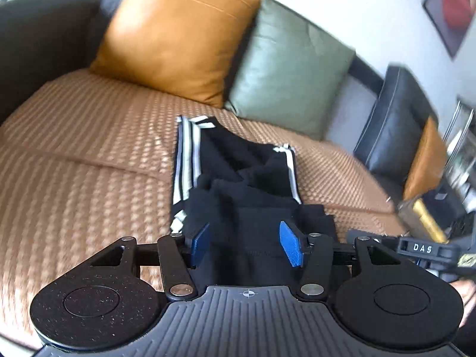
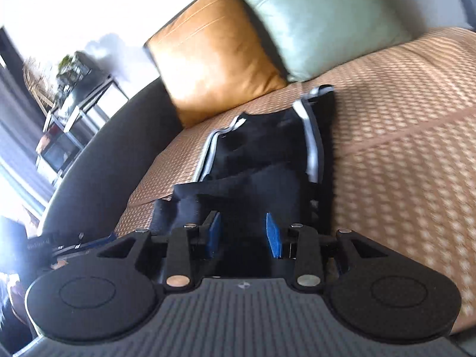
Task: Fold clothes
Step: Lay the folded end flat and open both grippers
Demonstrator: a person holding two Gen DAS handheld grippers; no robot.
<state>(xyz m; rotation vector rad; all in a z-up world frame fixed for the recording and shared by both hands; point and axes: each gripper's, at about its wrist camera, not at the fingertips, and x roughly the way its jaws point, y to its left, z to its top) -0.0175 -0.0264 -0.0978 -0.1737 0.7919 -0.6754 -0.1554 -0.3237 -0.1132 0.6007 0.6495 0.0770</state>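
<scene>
We judged a fold just laid: the black striped garment [image 1: 238, 178] lay bunched on the sofa mat [image 1: 89, 148], left tool [image 1: 244, 242] and right tool [image 2: 243, 235] both released above it, and smoothing seemed due next.

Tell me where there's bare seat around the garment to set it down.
Bare woven brown seat cover lies between the black white-striped garment, the dark sofa arm and the orange leather cushion. A second patch lies on the garment's other side, below the pale green cushion. The near edge is crowded with both grippers.
</scene>
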